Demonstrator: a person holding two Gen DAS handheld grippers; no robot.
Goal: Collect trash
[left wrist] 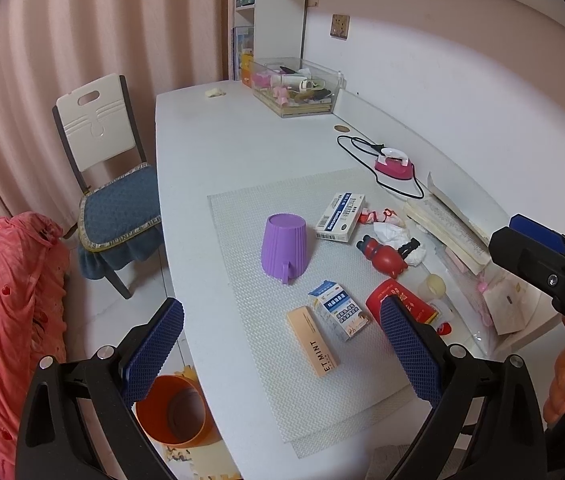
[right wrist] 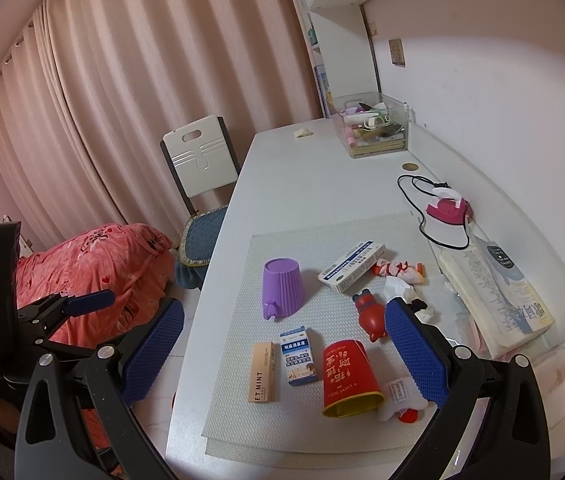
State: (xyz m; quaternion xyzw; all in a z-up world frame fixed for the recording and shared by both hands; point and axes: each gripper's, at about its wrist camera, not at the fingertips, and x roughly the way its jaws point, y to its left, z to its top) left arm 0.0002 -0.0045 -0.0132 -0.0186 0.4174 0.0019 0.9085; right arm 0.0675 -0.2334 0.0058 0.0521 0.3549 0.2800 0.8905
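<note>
Clear plastic organiser box (left wrist: 296,88) at 12 o'clock on the white desk (left wrist: 210,140), against the wall, packed w/ pink bits, white tubes, flat books at the bottom; contents too jumbled to name further. Orange round plastic bin (left wrist: 174,410) on the floor at 7 o'clock off the desk's near-left edge, inside looks dark, nothing visible in it. Lilac ribbed plastic mug (left wrist: 284,246) upside down near centre of the pale woven mat (left wrist: 322,392). Red paper cup w/ yellow rim (right wrist: 348,376) on its side at 5 o'clock of the mug. Trash spread over the mat: tan "ET MINT" carton (left wrist: 313,340) touching the small blue-white medicine box (left wrist: 338,312); long white-blue pill box (left wrist: 340,216) at 2 o'clock; crumpled white tissue (left wrist: 390,232) and red toy figure (left wrist: 382,258) just beside it. Pink mini iron w/ black cord (left wrist: 394,164) farther back at 1 o'clock; stack of books (right wrist: 494,300) along the right edge. Left gripper (left wrist: 282,344) wide open, empty, over the cartons; right gripper (right wrist: 284,348) also spread, holding nothing. Room: pinkish curtains (right wrist: 122,100), white-backed chair w/ blue cushion (left wrist: 110,184), pink floral bedding (right wrist: 94,276).
</note>
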